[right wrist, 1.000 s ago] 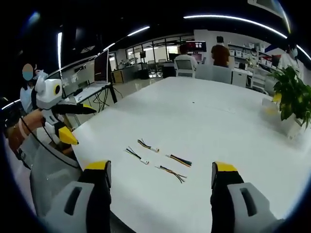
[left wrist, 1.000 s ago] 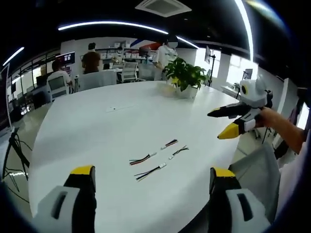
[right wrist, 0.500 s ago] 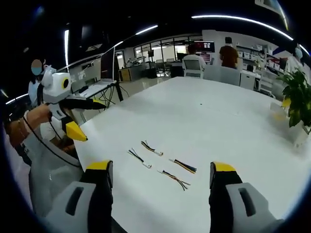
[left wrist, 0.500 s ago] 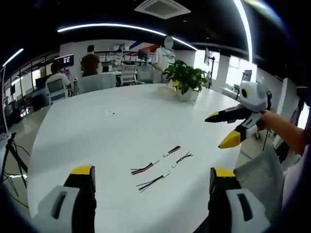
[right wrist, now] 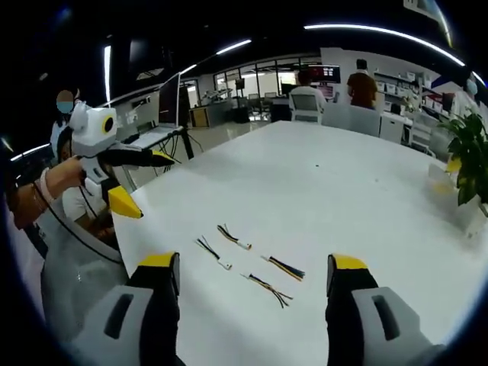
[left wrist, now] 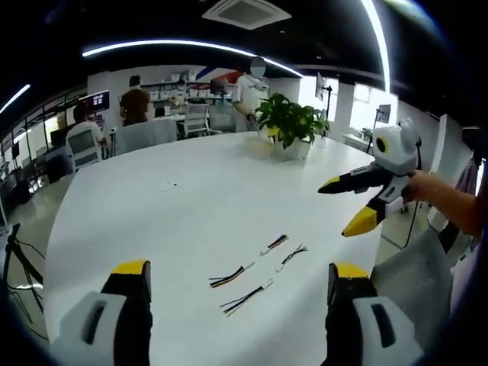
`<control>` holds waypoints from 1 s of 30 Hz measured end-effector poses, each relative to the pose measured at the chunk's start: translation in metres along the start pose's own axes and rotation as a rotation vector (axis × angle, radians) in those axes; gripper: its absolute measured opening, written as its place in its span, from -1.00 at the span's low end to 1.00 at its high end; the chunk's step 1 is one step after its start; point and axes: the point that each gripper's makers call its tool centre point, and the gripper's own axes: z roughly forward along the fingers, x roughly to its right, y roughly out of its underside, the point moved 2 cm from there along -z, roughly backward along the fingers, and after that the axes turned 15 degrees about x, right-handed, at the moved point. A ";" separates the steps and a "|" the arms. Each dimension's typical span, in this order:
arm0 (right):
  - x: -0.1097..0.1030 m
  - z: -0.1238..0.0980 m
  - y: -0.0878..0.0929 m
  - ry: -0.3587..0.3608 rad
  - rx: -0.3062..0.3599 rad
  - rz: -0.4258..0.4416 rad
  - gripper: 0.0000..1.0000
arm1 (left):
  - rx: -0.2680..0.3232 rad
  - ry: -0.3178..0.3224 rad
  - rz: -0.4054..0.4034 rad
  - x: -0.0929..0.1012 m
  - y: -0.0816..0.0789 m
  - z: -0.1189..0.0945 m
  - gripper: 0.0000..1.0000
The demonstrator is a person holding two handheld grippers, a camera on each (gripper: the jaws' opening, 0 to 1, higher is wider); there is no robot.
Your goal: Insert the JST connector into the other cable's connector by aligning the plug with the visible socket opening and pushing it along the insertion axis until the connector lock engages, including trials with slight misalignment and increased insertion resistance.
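Hovering above the white table [left wrist: 152, 213], we hold the left gripper [left wrist: 238, 286] and right gripper [right wrist: 252, 278] spread wide, both empty. The JST cables [left wrist: 255, 268] lie low in the frame's centre, well apart from either. We should descend squarely onto one connector. Bare tabletop surrounds them; the near edge sits close beneath us.

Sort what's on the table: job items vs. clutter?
Job: four short cables with connectors, e.g. yellow-black cable, dark cable; left claw and right claw, both open.
Clutter: potted plant, small speck on table.
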 end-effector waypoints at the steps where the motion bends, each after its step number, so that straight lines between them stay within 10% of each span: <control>1: 0.000 0.001 0.000 -0.003 0.001 -0.002 0.53 | 0.000 0.005 0.006 0.000 0.000 0.002 0.90; 30: 0.004 0.037 0.015 -0.111 -0.024 0.000 0.50 | -0.047 0.074 0.039 0.000 0.020 0.039 0.86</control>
